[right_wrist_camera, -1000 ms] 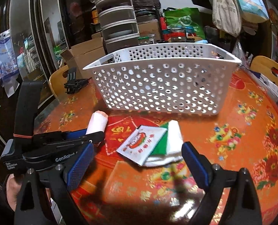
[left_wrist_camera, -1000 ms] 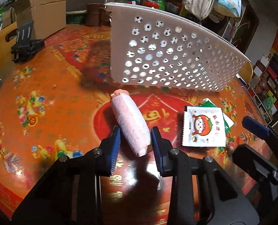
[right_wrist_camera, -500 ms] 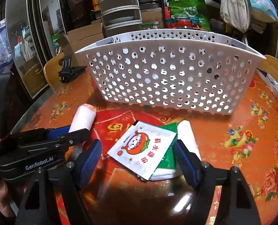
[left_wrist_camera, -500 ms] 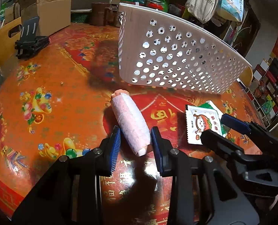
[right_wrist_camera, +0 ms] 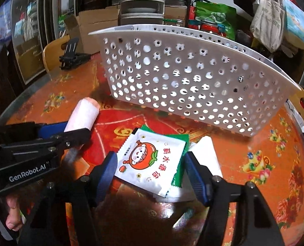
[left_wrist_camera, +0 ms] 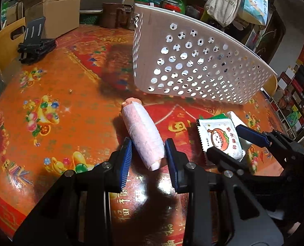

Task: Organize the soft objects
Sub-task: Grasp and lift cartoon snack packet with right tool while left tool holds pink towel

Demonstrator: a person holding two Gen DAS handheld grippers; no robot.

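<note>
A pink rolled towel (left_wrist_camera: 142, 134) lies on the orange table, its near end between the blue pads of my left gripper (left_wrist_camera: 147, 160), which is open and close around it. It also shows in the right wrist view (right_wrist_camera: 83, 114). My right gripper (right_wrist_camera: 149, 176) is open and straddles a white sachet with a cartoon face (right_wrist_camera: 152, 162) that lies on a green packet (right_wrist_camera: 182, 155) and a white soft pack (right_wrist_camera: 208, 155). The sachet pile also shows in the left wrist view (left_wrist_camera: 220, 137). A white perforated basket (right_wrist_camera: 193, 82) stands behind them.
A black folding stand (left_wrist_camera: 36, 45) sits at the far left of the table (left_wrist_camera: 49, 94). Cardboard boxes (left_wrist_camera: 53, 6), stacked steel containers (right_wrist_camera: 142, 2), bags and yellow chairs crowd the far edge.
My right gripper has moved forward and down over the sachet pile, its fingers now on either side of it. My left gripper has stayed around the towel's near end.
</note>
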